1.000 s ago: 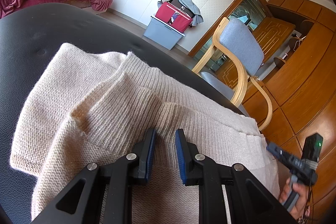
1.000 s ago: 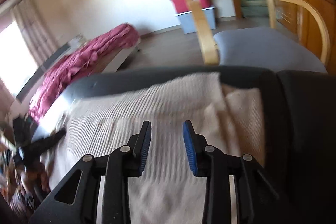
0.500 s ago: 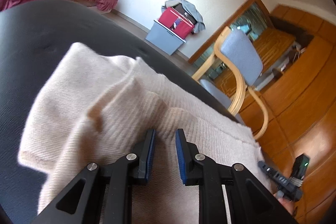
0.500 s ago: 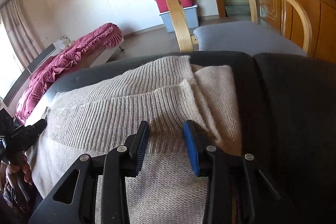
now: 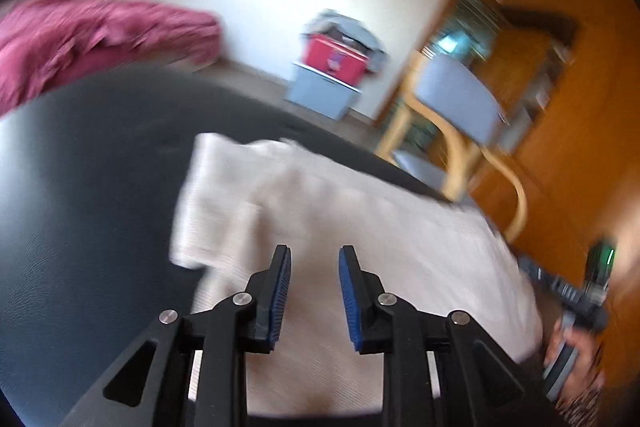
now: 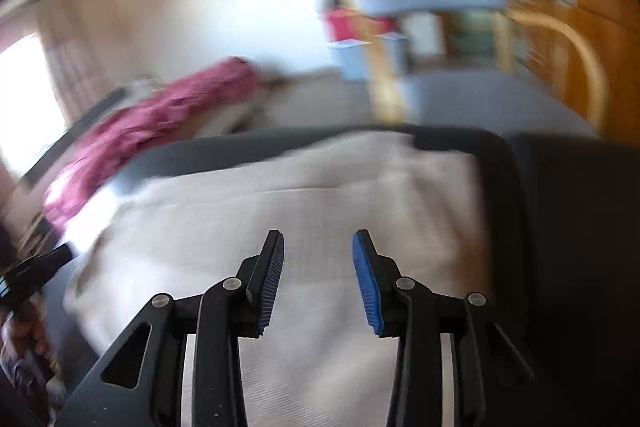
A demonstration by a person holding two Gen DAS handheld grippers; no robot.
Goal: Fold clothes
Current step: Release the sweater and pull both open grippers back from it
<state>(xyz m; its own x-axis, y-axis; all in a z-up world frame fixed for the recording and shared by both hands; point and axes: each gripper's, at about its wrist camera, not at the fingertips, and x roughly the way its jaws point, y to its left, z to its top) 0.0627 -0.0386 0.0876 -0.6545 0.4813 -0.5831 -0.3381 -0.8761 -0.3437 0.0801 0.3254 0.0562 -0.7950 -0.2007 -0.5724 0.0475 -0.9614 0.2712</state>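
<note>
- the left gripper (image 5: pixel 313 293) has lifted away from the cream knit sweater (image 5: pixel 360 227); a second ago its pads sat close together down in the ribbed fabric, now its jaws are opening and nothing is between them.
- the right gripper (image 6: pixel 318 281) also hangs over the sweater with its jaws apart and empty, about as wide as before.
- both views are smeared now, where half a second ago they were sharper.
- my reading: a fold has just been laid and let go, so the next fold or a smoothing pass is due.
- the sweater lies on the dark leather seat (image 5: pixel 92 187), reaching its far edge, doubled over at the far left corner, flatter to the right; the knit is soft and looks likely to slump.
</note>
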